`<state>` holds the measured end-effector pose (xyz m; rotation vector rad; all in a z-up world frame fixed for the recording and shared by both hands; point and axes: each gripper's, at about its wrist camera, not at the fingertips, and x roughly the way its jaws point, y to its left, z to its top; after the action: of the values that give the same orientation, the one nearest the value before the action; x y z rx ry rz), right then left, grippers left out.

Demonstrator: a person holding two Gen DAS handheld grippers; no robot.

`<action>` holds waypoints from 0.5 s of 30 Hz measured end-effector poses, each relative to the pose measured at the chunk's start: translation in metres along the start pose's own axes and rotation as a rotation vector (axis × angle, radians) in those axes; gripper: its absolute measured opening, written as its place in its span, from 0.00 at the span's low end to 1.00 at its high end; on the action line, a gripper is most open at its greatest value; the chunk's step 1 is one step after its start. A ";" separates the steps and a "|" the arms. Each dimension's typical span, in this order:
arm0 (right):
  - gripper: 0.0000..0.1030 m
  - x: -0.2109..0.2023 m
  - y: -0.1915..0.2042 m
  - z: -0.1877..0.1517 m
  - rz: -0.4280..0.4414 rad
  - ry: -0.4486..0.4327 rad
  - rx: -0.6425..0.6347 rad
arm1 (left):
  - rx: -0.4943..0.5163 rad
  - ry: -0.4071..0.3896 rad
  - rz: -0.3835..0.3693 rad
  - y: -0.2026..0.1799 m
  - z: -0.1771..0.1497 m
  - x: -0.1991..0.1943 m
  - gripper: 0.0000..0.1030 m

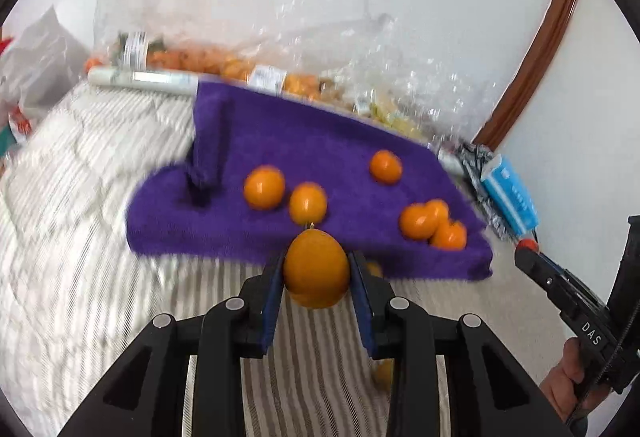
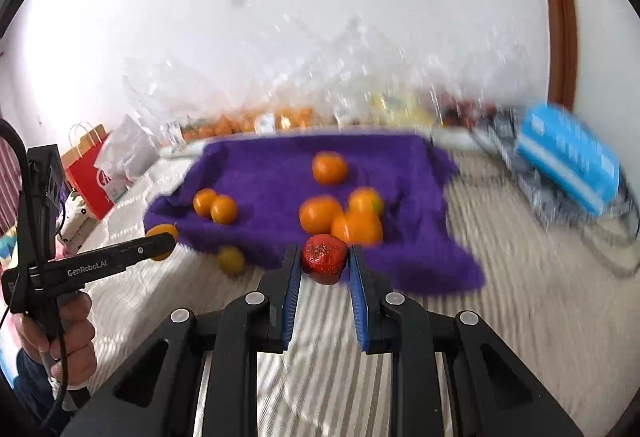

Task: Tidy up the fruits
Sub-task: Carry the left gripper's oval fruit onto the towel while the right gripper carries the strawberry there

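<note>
My left gripper (image 1: 317, 271) is shut on an orange (image 1: 316, 269), held above the striped bedding in front of a purple towel (image 1: 280, 141). Several oranges (image 1: 264, 187) lie loose on that towel. My right gripper (image 2: 325, 265) is shut on a small red fruit (image 2: 324, 259), just before the towel's (image 2: 260, 173) near edge. A cluster of oranges (image 2: 356, 225) sits on the towel right behind the red fruit. In the right wrist view the left gripper (image 2: 160, 241) shows from the side with its orange, and a small yellowish fruit (image 2: 231, 260) lies on the bedding.
Clear plastic bags of fruit (image 1: 224, 65) line the wall behind the towel. A blue box (image 2: 568, 161) lies at the right, a red paper bag (image 2: 92, 173) at the left. A rolled white tube (image 1: 140, 79) rests beside the towel. A hand (image 2: 60, 333) holds the left gripper's handle.
</note>
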<state>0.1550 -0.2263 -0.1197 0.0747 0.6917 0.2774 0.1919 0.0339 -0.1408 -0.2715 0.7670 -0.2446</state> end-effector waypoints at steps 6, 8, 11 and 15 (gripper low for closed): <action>0.23 0.003 0.004 0.041 -0.003 -0.063 -0.010 | 0.048 -0.075 0.028 -0.011 0.037 -0.009 0.30; 0.23 0.008 0.003 0.050 -0.014 -0.075 -0.005 | 0.042 -0.079 0.021 -0.012 0.044 -0.004 0.30; 0.23 0.016 0.000 0.065 -0.017 -0.084 0.010 | 0.030 -0.071 0.012 -0.009 0.053 0.008 0.30; 0.23 0.031 -0.005 0.081 -0.026 -0.085 0.012 | 0.024 -0.065 0.004 -0.012 0.063 0.026 0.30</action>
<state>0.2307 -0.2208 -0.0778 0.0888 0.6098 0.2438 0.2528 0.0239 -0.1103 -0.2539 0.7004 -0.2395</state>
